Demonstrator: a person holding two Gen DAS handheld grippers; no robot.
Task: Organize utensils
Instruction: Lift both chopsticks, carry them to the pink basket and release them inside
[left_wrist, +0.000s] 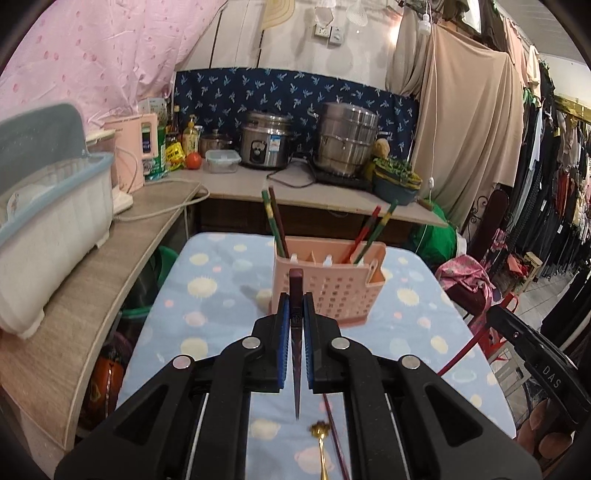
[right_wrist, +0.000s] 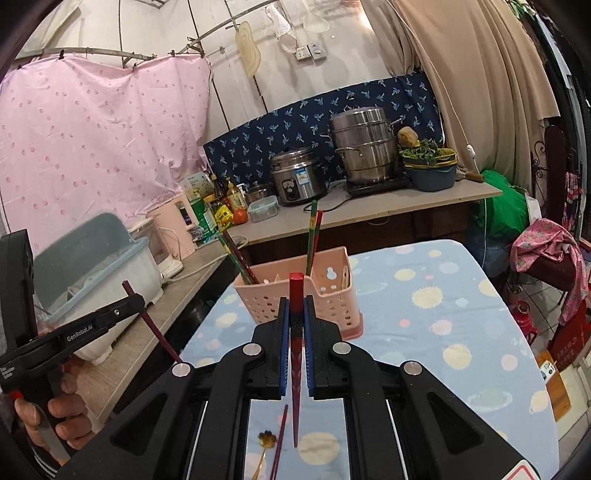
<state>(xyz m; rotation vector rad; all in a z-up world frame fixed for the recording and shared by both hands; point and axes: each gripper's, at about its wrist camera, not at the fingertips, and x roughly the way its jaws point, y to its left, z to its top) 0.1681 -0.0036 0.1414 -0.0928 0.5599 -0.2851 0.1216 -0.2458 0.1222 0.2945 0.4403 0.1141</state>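
Note:
A pink perforated utensil holder (left_wrist: 332, 286) (right_wrist: 295, 299) stands on the blue patterned table and holds several red and green chopsticks (left_wrist: 275, 221) (right_wrist: 312, 236). My left gripper (left_wrist: 296, 295) is shut on a dark maroon chopstick (left_wrist: 296, 354), held upright just in front of the holder; it also shows in the right wrist view (right_wrist: 133, 295). My right gripper (right_wrist: 296, 301) is shut on a red chopstick (right_wrist: 296, 354), held upright in front of the holder. A gold spoon (left_wrist: 320, 443) (right_wrist: 266, 441) and a loose maroon chopstick (left_wrist: 334, 432) (right_wrist: 279, 439) lie on the table below the grippers.
A wooden counter (left_wrist: 92, 266) at the left carries a white dish rack (left_wrist: 48, 221) and a pink kettle (left_wrist: 135, 147). The back counter holds a rice cooker (left_wrist: 266, 140), a steel steamer pot (left_wrist: 347, 136) and a bowl of greens (left_wrist: 397, 177). Clothes hang at right.

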